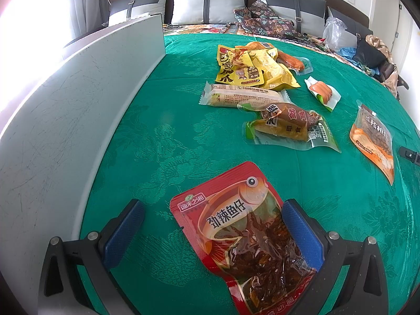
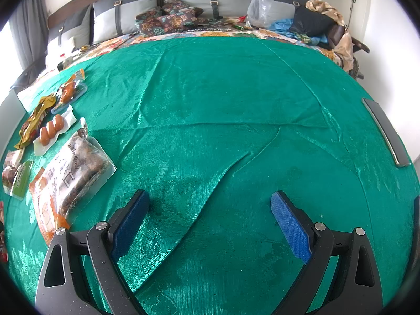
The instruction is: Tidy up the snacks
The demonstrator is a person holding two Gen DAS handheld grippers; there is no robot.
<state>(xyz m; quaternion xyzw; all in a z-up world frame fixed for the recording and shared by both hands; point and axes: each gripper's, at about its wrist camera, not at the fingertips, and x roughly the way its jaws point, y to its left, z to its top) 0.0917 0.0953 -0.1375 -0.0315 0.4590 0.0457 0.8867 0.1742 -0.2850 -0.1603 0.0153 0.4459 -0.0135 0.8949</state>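
Note:
A red fish-snack packet lies flat on the green cloth, between the blue pads of my left gripper. That gripper is open, and its right finger is at the packet's right edge. Farther off lie yellow packets, a long wrapped bar, a green-edged vacuum pack, a small sausage pack and an orange packet. My right gripper is open over bare, wrinkled green cloth. The orange packet and the sausage pack lie to its left.
A white upright panel runs along the left of the cloth. Grey pillows, a patterned cushion and a plastic bag sit at the far end. A dark flat bar lies at the cloth's right edge.

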